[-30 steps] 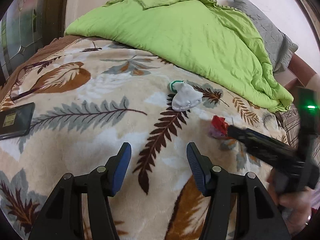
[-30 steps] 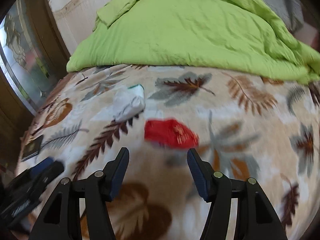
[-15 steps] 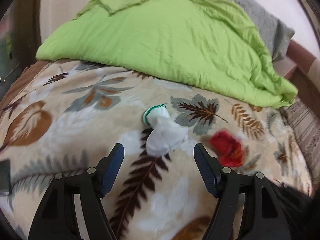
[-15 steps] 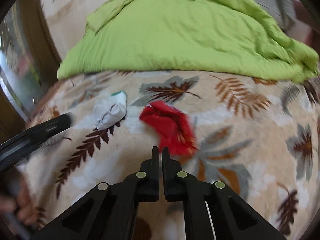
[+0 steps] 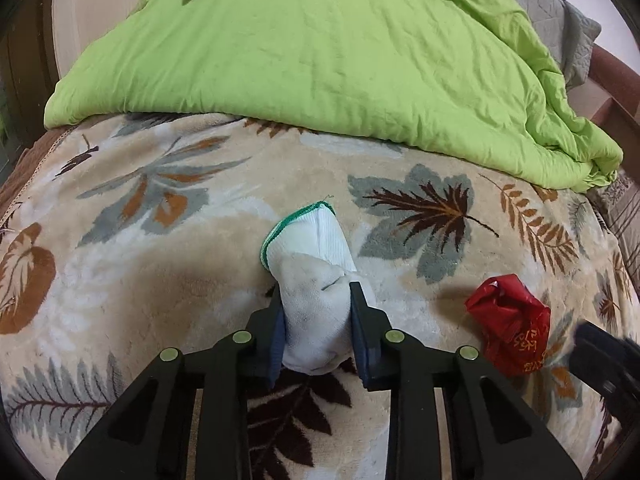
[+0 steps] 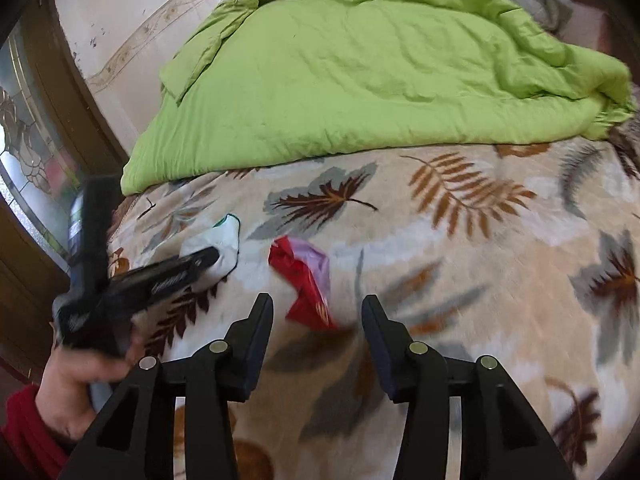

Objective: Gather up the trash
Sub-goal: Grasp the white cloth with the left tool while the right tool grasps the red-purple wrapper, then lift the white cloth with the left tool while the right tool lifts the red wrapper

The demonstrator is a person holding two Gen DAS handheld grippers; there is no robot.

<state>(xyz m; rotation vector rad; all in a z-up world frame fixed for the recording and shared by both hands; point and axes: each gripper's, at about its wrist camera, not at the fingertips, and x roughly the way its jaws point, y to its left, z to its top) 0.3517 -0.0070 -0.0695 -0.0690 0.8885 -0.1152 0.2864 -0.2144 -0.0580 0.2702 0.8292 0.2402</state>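
Note:
A crumpled white sock with a green cuff (image 5: 308,236) lies on the leaf-patterned blanket (image 5: 160,280). My left gripper (image 5: 316,290) is closing on the sock's near end, and both pads press into the cloth. The right wrist view shows that gripper (image 6: 208,258) from the side, on the sock (image 6: 226,240), held by a hand with a red sleeve (image 6: 80,376). A crumpled red wrapper (image 6: 304,276) lies just ahead of my right gripper (image 6: 317,300). Its jaws are opening and the wrapper's near tip lies between the fingertips, untouched. The left wrist view has the wrapper (image 5: 508,328) at the right.
A bright green duvet (image 5: 340,60) is heaped across the far half of the bed, with a grey pillow (image 5: 568,12) behind it. A wooden door with patterned glass (image 6: 24,152) stands at the left. The blanket falls away at the bed's right edge (image 5: 616,240).
My left gripper moved forward over the sock and closed on it. My right gripper snapped shut, then opened again, and the red wrapper now lies nearer to its fingertips.

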